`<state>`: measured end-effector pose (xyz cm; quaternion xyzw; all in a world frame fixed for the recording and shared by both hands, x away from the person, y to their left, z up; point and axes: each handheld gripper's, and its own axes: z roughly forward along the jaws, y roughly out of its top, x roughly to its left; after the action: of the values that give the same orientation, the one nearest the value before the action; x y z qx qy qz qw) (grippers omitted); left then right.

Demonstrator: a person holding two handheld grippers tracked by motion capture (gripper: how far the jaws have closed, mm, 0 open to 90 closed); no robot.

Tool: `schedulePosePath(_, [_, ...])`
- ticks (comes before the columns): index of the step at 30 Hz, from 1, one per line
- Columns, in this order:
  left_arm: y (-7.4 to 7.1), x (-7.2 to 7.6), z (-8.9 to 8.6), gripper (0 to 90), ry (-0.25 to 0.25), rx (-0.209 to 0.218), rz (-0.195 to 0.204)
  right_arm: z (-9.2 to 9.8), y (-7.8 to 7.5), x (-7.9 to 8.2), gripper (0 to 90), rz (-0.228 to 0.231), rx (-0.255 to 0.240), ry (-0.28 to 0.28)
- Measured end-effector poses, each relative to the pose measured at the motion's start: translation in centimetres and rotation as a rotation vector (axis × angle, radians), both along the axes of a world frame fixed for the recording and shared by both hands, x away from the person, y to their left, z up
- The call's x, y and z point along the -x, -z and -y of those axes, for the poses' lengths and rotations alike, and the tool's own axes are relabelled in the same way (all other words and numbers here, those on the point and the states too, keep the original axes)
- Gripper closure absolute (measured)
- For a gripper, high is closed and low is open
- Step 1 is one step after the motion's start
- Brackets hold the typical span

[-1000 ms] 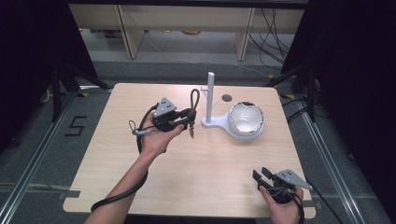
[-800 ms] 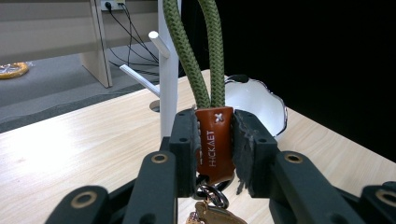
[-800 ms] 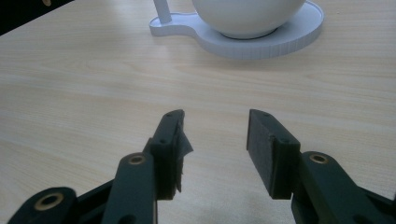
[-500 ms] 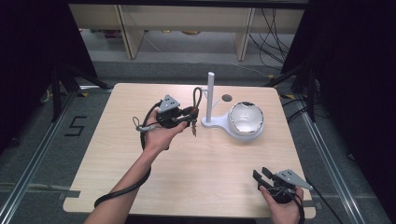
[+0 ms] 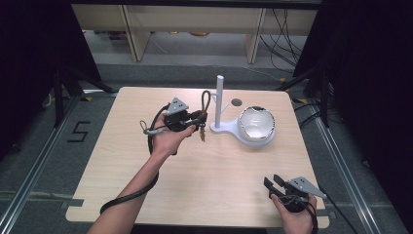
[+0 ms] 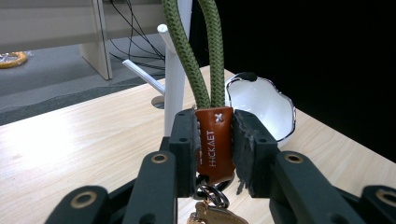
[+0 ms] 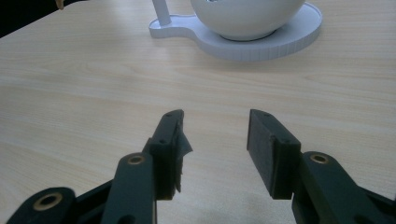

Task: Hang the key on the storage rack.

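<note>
The table (image 5: 195, 165) carries a white stand (image 5: 220, 105) with bowl (image 5: 255, 124) at two o'clock; the left gripper (image 5: 195, 119), fingers clamped on the keychain's leather tab (image 6: 214, 142), has edged its green loop (image 5: 206, 100) closer to the post, likely to hang it; the right gripper (image 5: 275, 187) idles at five o'clock, fingers wide; keys (image 6: 212, 217) are cut off.

A green rope loop (image 6: 191, 51) with a brown leather tag (image 6: 214, 142) lettered in white. A white stand (image 5: 220, 105) and white bowl (image 5: 255, 124) on a pale wooden table (image 5: 204, 165). Black grippers.
</note>
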<state>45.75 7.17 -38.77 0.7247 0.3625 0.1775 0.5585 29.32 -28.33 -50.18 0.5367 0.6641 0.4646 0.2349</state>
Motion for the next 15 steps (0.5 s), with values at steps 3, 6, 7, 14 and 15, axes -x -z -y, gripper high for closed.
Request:
schedulePosePath(3, [0.04, -0.20, 0.15, 69.6, 0.001, -0.005, -0.002, 0.04, -0.03, -0.01, 56.6, -0.001, -0.001, 0.006])
schedulePosePath(6, [0.17, -0.44, 0.34, 69.6, -0.002, -0.006, -0.006, -0.23, -0.04, 0.15, 56.5, -0.018, -0.039, 0.022])
schedulePosePath(7, [0.23, -0.48, 0.42, 69.6, -0.003, -0.006, -0.008, -0.13, 0.03, 0.07, 56.5, -0.002, -0.030, 0.019])
schedulePosePath(14, [0.54, -0.92, 0.79, 69.6, -0.004, -0.012, -0.018, -0.07, -0.01, 0.10, 56.5, -0.013, -0.032, 0.011])
schedulePosePath(15, [0.55, -0.99, 0.82, 69.5, -0.004, -0.011, -0.019, -0.02, 0.05, 0.03, 56.5, -0.007, -0.010, 0.015])
